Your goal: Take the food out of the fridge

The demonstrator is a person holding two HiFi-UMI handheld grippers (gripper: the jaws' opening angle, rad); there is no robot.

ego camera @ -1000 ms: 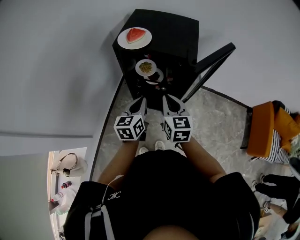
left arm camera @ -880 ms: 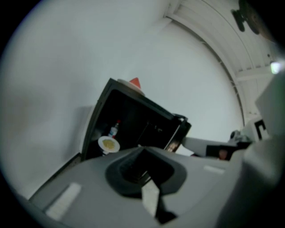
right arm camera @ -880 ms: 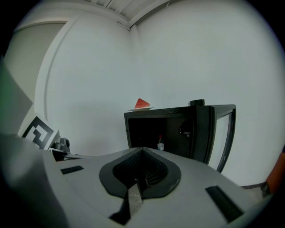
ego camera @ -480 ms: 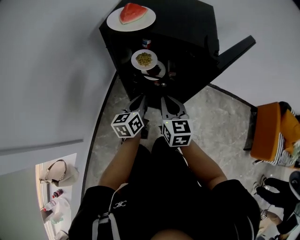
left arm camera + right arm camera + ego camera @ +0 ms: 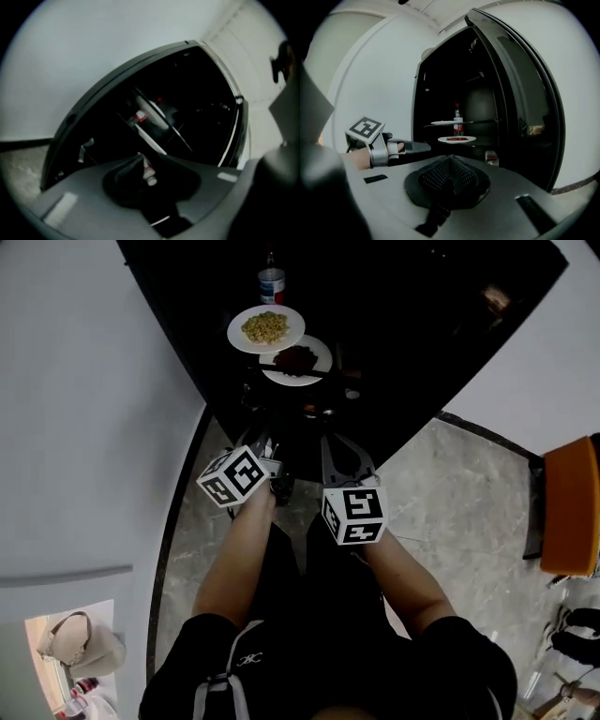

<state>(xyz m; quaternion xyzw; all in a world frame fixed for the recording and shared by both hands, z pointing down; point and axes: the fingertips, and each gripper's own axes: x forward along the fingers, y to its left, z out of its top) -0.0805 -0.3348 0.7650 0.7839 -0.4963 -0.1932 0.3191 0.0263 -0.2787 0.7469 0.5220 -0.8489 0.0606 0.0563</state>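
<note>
While the door (image 5: 520,93) of the black fridge (image 5: 441,324) stands open, both tools are held roughly level in front of the opening, side by side and clear of every item inside.

Left tool (image 5: 425,146): the jaws are spread and have just been opening. Nothing is pinched between them. In the left gripper view a small white bottle with a red band (image 5: 148,172) shows through the gap, low inside the fridge and untouched. The marker cube (image 5: 234,476) of this tool appears tilted in the head view.

Right tool (image 5: 450,174): the jaws are pressed together with nothing between them. Its marker cube (image 5: 354,515) sits just right of the left one.

Food location:
- A white plate of yellowish food (image 5: 265,328) rests on the upper shelf (image 5: 483,122), toward the left end of its front edge.
- A drink bottle with a red label (image 5: 272,282) stands on the same shelf, behind that plate.
- A second white plate with dark red food (image 5: 298,360) sits one level lower, near the front edge, partly overlapped by the first plate in the head view.

Both plates lie ahead of the tool tips. The person's forearms extend over a grey stone floor (image 5: 450,484).
</note>
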